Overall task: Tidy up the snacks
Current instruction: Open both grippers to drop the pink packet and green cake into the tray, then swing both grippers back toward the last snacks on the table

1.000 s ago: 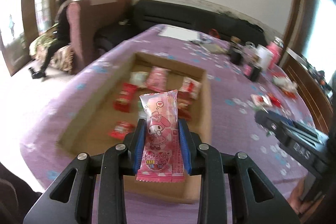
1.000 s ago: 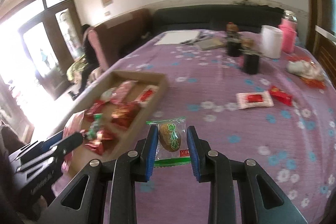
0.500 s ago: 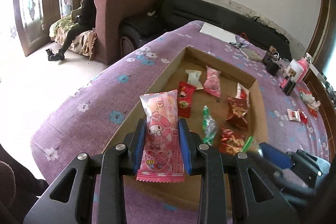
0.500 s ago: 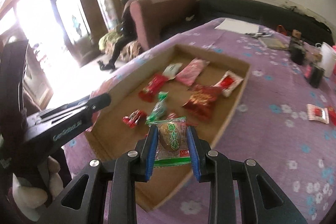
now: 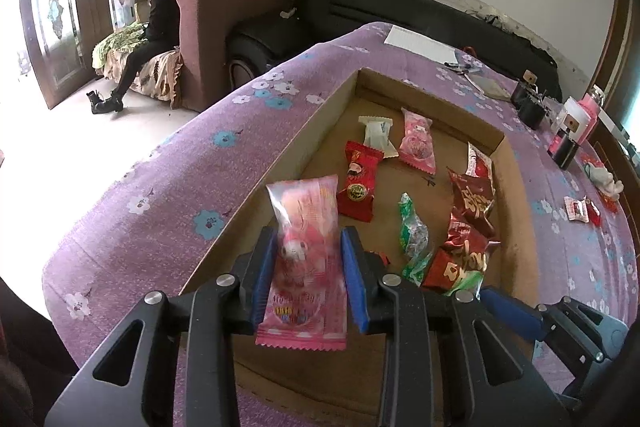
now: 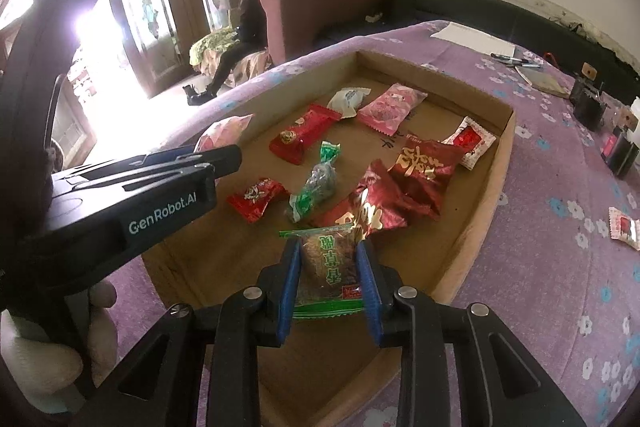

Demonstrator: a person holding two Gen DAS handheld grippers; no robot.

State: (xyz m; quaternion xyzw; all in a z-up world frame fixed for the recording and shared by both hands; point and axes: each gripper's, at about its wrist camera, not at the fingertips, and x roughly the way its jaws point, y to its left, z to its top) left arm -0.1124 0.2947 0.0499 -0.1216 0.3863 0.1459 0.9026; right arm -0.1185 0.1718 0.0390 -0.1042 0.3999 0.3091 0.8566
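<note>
A shallow cardboard tray (image 5: 288, 151) lies on the purple flowered cloth and holds several wrapped snacks. My left gripper (image 5: 308, 267) hangs over the tray's near left corner with a pink cartoon packet (image 5: 306, 227) upright between its blue pads. The jaws are opening, the pads still touch the packet's sides, and the packet looks blurred. My right gripper (image 6: 328, 279) hovers over the tray's near edge (image 6: 492, 195) with a green-edged packet (image 6: 328, 267) between its pads. Its jaws are opening too. The two grippers are side by side, the left gripper (image 6: 224, 159) showing in the right wrist view.
Loose red-and-white snacks (image 5: 578, 211) lie on the cloth right of the tray. Dark jars and a pink cup (image 5: 568, 143) stand at the far right, a white sheet (image 5: 420, 43) at the far end. Beyond the table are a black sofa and an armchair with a seated person.
Both grippers have swung left and come down over the tray's near end, each with its packet. The packets now look blurred and the pads stand slightly wider.
</note>
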